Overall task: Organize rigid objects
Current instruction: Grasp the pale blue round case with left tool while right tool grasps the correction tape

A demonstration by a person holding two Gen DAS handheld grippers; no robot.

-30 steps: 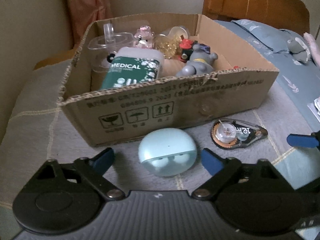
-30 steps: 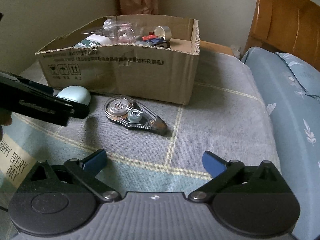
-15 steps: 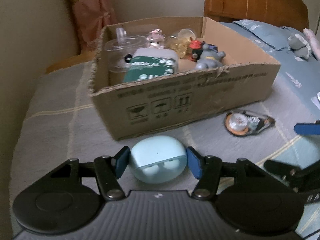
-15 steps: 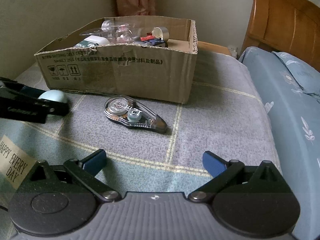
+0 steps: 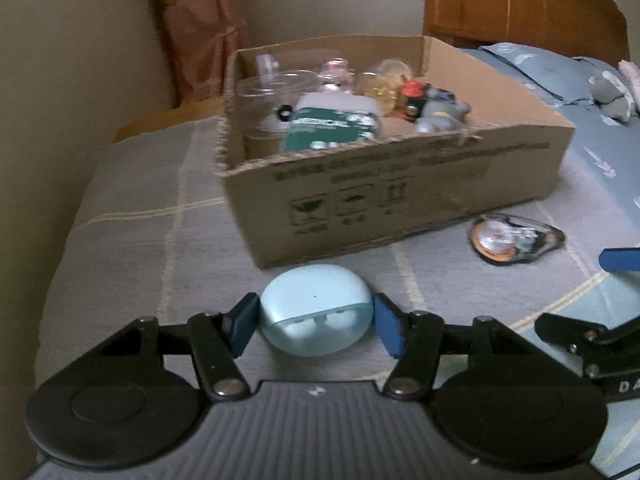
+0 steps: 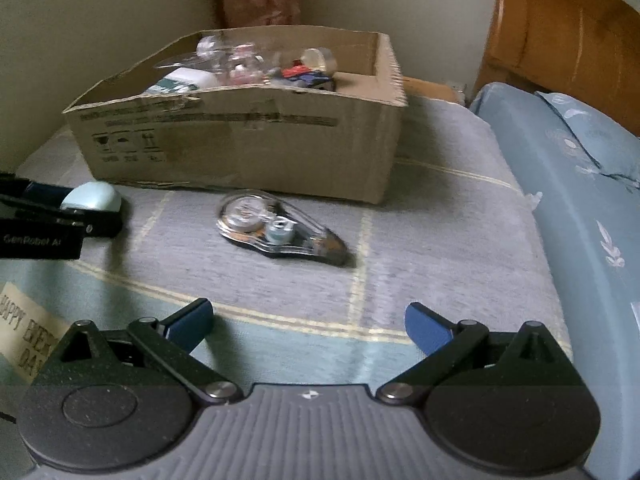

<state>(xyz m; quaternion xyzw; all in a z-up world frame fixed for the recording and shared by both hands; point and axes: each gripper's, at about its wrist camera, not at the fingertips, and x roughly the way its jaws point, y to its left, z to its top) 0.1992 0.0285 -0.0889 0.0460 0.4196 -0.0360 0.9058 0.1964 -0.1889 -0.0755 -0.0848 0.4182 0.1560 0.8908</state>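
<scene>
Two items lie outside the cardboard box (image 5: 400, 184). Left gripper (image 5: 315, 322) has drawn its jaws in over the last second and now pinches the pale blue earbud case (image 5: 316, 308), just near of the box. Grasp judged secure; lift into the box follows. Right gripper (image 6: 308, 326) stays spread, near of the correction tape (image 6: 280, 228).

Our left tongs (image 5: 315, 328) show black linkage arms, silver pivot screws and blue pads (image 5: 241, 328). Our right tongs (image 6: 309, 325) match, on a ribbed grey body.
</scene>
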